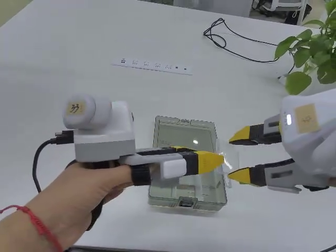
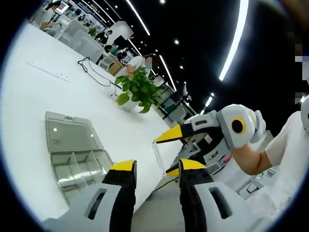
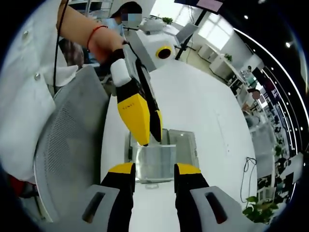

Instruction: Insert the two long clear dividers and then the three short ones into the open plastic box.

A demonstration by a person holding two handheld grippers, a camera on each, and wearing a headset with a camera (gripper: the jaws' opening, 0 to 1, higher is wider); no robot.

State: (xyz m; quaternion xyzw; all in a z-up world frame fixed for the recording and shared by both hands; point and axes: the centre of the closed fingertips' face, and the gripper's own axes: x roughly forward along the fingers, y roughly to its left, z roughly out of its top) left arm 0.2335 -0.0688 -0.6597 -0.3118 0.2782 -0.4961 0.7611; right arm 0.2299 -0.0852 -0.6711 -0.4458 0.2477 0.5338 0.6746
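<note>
The clear plastic box (image 1: 187, 201) lies open on the white table, lid (image 1: 185, 131) flat behind the base; clear partitions show inside the base (image 2: 77, 166). My left gripper (image 1: 218, 157) reaches right above the box with its jaws close together on the edge of a small clear divider (image 1: 234, 156). From the left gripper view the divider (image 2: 158, 154) appears edge-on. My right gripper (image 1: 230, 158) faces the left one, its jaws wide apart above and below the divider. In the right gripper view the left gripper (image 3: 151, 141) touches the divider (image 3: 155, 162) over the box (image 3: 187, 145).
A white power strip (image 1: 152, 65) lies at the back of the table, a black cable (image 1: 231, 39) loops at the back right, and a green plant (image 1: 310, 52) stands at the right edge. A grey mesh chair (image 3: 72, 145) is beside the table.
</note>
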